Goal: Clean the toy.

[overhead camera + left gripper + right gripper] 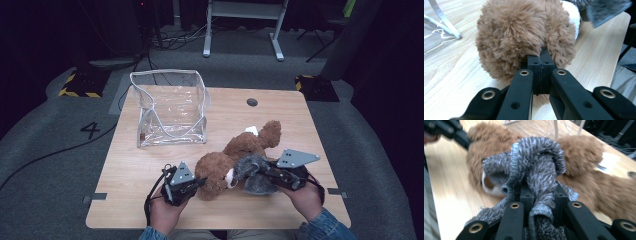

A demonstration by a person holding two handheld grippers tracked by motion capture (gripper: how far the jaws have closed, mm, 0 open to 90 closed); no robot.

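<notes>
At the bottom edge of the high view, a person's two hands come in over a wooden table [130, 170], each holding a black gripper. The left gripper [199, 183], lower centre of the frame, has its jaws pinched tight on the brown fur of a teddy bear [235, 157]; in the left gripper view the jaw tips [541, 60] meet with the fur bunched between them, the bear's round head [524, 32] rising just beyond. The right gripper [256, 170], lower right of centre, holds a grey cloth [252, 175] of shaggy yarn; in the right gripper view that cloth [536, 167] stands folded up between the narrowed jaws and drapes over them, the picture blurred. The cloth lies against the bear's head, near its white muzzle [230, 177]. The bear lies on its side across the centre right of the table, its legs pointing toward the upper right, a white tag [251, 131] on its body. Farther back, upper left of centre, a clear plastic bag [170, 107] stands open and apart from the bear. Beyond the table, grey floor and white desk legs [242, 30].
</notes>
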